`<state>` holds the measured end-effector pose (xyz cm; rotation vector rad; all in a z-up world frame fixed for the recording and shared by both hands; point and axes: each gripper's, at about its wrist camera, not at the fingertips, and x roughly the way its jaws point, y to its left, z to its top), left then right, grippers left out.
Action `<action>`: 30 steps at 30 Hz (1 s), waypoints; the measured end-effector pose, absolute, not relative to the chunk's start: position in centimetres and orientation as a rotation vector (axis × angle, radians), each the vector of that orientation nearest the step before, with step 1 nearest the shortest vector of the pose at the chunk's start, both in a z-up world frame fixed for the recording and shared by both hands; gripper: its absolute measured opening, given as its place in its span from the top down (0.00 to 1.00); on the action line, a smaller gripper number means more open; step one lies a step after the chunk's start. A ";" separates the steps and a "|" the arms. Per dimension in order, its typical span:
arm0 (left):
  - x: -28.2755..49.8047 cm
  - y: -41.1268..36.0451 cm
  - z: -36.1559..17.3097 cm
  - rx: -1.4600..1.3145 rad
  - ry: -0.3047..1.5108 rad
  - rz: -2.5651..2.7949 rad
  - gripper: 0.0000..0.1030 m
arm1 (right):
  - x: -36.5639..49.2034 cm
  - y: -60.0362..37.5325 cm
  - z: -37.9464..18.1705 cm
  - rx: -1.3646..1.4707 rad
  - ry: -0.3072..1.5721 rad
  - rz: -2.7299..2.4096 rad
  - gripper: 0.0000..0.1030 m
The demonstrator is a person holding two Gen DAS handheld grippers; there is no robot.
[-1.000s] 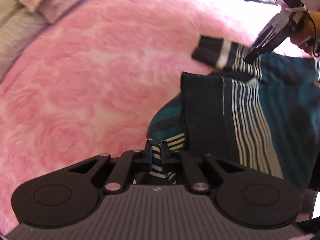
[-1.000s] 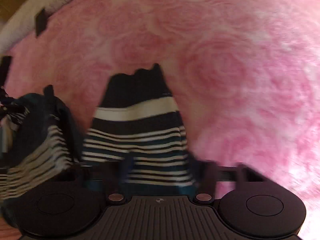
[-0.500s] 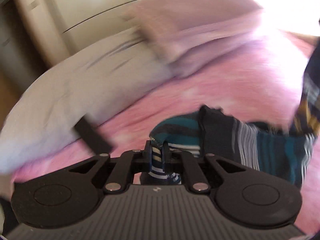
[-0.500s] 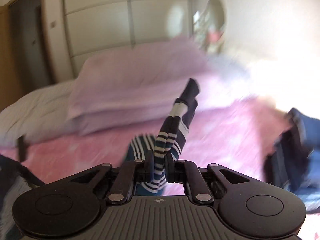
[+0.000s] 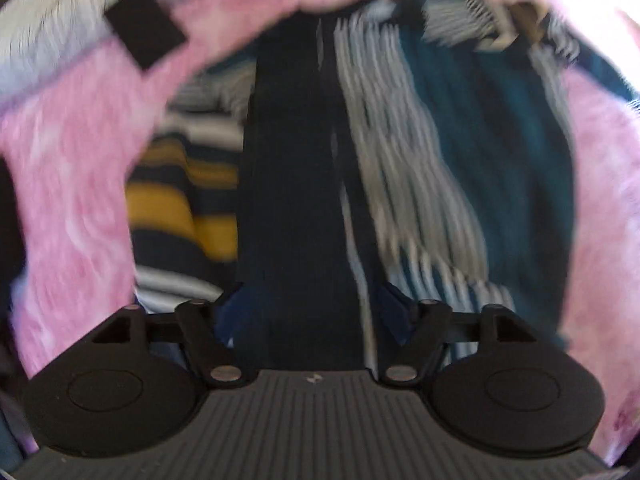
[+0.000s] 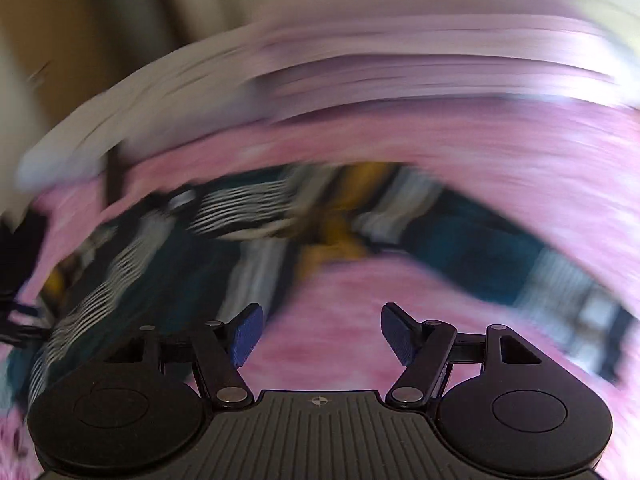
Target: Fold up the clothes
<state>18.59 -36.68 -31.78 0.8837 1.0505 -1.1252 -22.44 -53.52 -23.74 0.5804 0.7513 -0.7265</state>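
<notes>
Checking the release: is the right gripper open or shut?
Open, jaws still opening: the right gripper has only pink blanket between its blue pads.

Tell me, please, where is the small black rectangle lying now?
In the left wrist view the black rectangle lies at the upper left, on the border between the grey-white cover and the pink blanket, left of the striped garment.

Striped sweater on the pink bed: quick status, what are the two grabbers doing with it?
Left gripper opening, dark panel of striped sweater between its fingers, not pinched. Right gripper opening, nothing between them, only pink blanket. Nothing in the way.
</notes>
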 end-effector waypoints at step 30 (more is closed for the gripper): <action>-4.4 -25.1 -23.7 0.993 1.114 -1.799 0.78 | -25.2 -59.1 -30.8 0.215 1.467 0.007 0.52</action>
